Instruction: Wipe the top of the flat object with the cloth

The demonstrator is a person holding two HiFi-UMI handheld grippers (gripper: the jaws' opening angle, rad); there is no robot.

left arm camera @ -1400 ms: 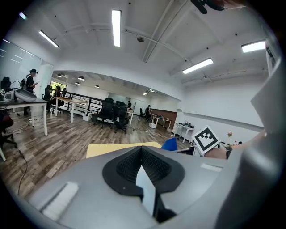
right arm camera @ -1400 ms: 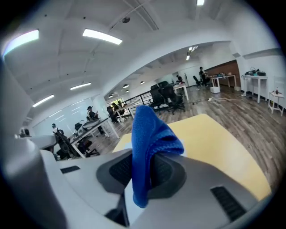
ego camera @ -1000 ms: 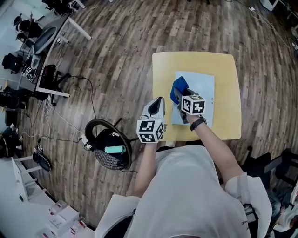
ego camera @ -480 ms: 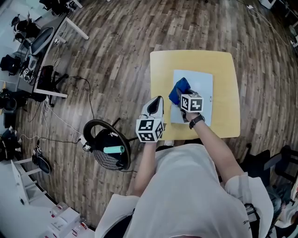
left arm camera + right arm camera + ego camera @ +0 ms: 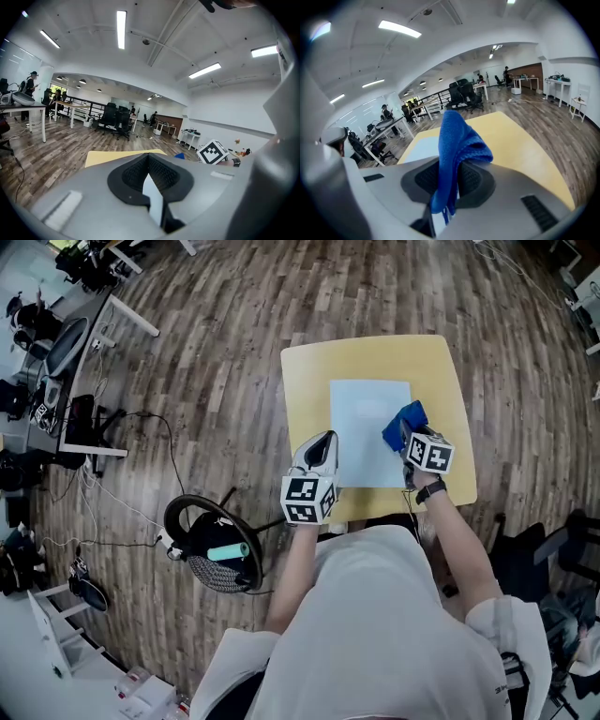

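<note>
A pale blue flat sheet (image 5: pixel 368 427) lies on the small yellow table (image 5: pixel 309 371). My right gripper (image 5: pixel 405 434) is shut on a blue cloth (image 5: pixel 403 424), which sits at the sheet's right edge. In the right gripper view the blue cloth (image 5: pixel 457 145) sticks up from between the jaws, with the sheet (image 5: pixel 423 145) ahead on the left. My left gripper (image 5: pixel 322 445) hovers at the table's near left edge, beside the sheet, shut with nothing in it. In the left gripper view the jaws meet and the right gripper's marker cube (image 5: pixel 213 153) shows to the right.
A round black stool base with a teal cylinder (image 5: pixel 228 552) stands on the wooden floor left of me. Desks, chairs and cables (image 5: pixel 75 362) crowd the far left. A dark chair (image 5: pixel 562 568) is at the right.
My right gripper has carried the blue cloth from the sheet's left part across to its right edge. The left gripper has stayed near the table's left front edge.
</note>
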